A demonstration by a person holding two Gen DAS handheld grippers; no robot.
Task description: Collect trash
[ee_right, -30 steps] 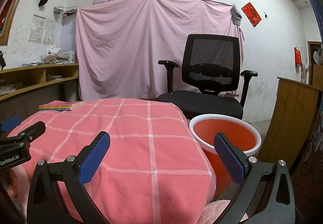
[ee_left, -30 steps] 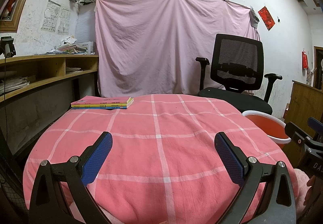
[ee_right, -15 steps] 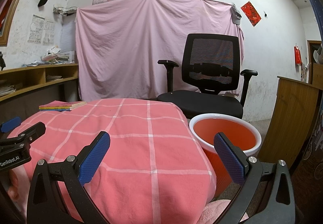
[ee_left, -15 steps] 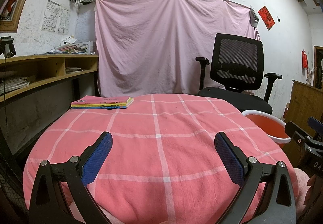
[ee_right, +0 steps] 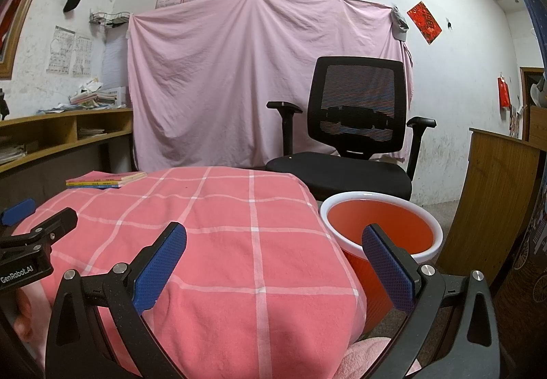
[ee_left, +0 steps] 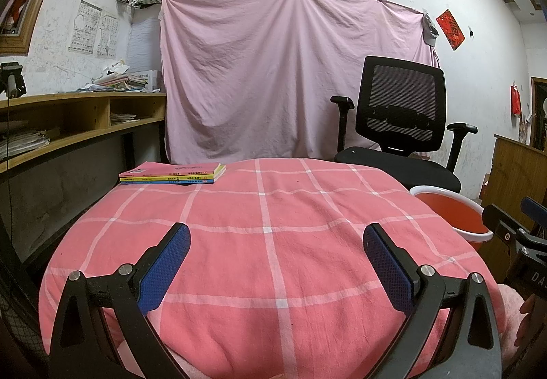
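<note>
Below, both grippers (ee_left: pixel 276 256) (ee_right: pixel 273 256) spread wide and empty, checked cotton cloth (ee_left: pixel 266 242), round orange bucket (ee_right: pixel 381 232), perhaps plastic

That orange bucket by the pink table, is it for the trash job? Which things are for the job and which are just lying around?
For the job:
orange bucket, standing beside the table
left gripper, open
right gripper, open
No trash shows on the table.

Just lying around:
stack of books on the pink checked cloth
black office chair
hanging pink sheet
</note>
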